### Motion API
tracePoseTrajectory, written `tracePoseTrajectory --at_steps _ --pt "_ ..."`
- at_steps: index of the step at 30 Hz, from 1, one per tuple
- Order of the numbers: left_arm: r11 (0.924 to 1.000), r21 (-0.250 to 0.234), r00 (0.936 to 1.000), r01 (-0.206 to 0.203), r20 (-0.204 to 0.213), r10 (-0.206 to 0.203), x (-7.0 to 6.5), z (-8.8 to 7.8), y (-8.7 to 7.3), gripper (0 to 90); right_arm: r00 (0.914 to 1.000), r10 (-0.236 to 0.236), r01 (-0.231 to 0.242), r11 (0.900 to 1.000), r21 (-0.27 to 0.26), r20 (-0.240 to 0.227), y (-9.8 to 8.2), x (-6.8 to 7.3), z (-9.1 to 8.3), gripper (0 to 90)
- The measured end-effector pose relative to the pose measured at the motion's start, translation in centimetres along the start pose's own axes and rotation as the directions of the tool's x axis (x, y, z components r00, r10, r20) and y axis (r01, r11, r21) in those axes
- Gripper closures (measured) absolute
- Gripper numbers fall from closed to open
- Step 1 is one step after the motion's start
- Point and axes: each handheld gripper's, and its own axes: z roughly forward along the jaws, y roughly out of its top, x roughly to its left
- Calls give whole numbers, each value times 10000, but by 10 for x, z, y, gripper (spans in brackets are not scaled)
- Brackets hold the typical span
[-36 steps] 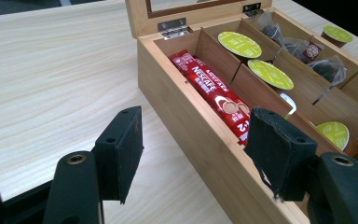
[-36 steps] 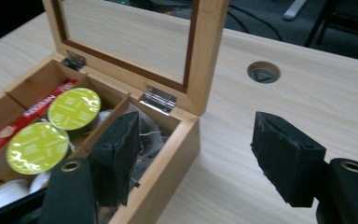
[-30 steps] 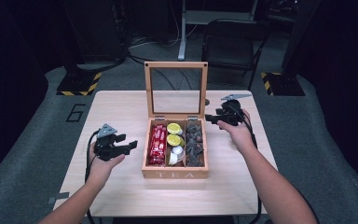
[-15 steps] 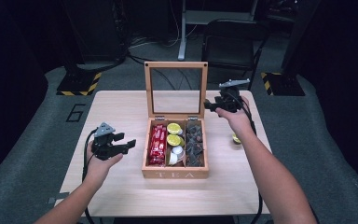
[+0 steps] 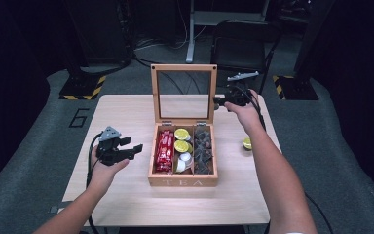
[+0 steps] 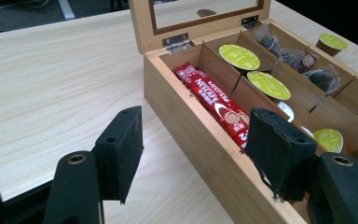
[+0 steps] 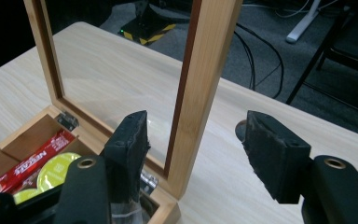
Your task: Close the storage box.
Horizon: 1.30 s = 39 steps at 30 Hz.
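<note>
A wooden tea box (image 5: 182, 181) stands in the middle of a light wood table (image 5: 126, 112), its glass-paned lid (image 5: 184, 92) raised upright on two hinges at the box's far edge. The box has three lengthwise compartments. The one on the person's left holds red Nescafé sachets (image 5: 164, 151); the middle one holds green-lidded capsules (image 5: 181, 140) with white ones nearer the front; the right one holds dark pyramid tea bags (image 5: 203, 148).

The right gripper (image 5: 222, 101) is raised at the lid's right upright, near its top. In the right gripper view its jaws stand spread wide on either side of that wooden edge (image 7: 200, 84), one in front of the glass and one beyond the frame, neither touching it.

The left gripper (image 5: 125, 151) hovers over the table to the left of the box, beside the sachet compartment. In the left gripper view its jaws are parted and hold nothing, with the box's left wall (image 6: 200, 140) running between them.

To the right of the box, apart from it, a single green-lidded capsule (image 5: 247, 143) sits on the table beside the person's right forearm (image 5: 272, 165).
</note>
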Motion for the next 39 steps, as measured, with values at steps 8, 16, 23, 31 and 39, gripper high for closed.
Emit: tracePoseTrajectory --at_steps 8,16,23,31,39 --pt "9998 -16 9998 -174 41 174 -3 -3 3 363 10000 11 -11 10000 63 53 2 -5 17 378" --pt "9998 6 9998 -190 86 190 -5 -3 4 363 10000 -1 0 10000 56 21 2 -9 29 376" --pt "9998 -16 9998 -199 75 199 -6 -4 3 363 10000 14 -14 10000 -7 -70 4 -4 38 371" --pt "9999 -13 9999 -130 73 130 -7 -6 0 363 9995 -76 74 10000 -57 -315 9 5 48 373" --pt "10000 -6 10000 -38 5 38 -4 -7 -3 363 9998 -64 62 9999 -122 -211 10 6 48 398"
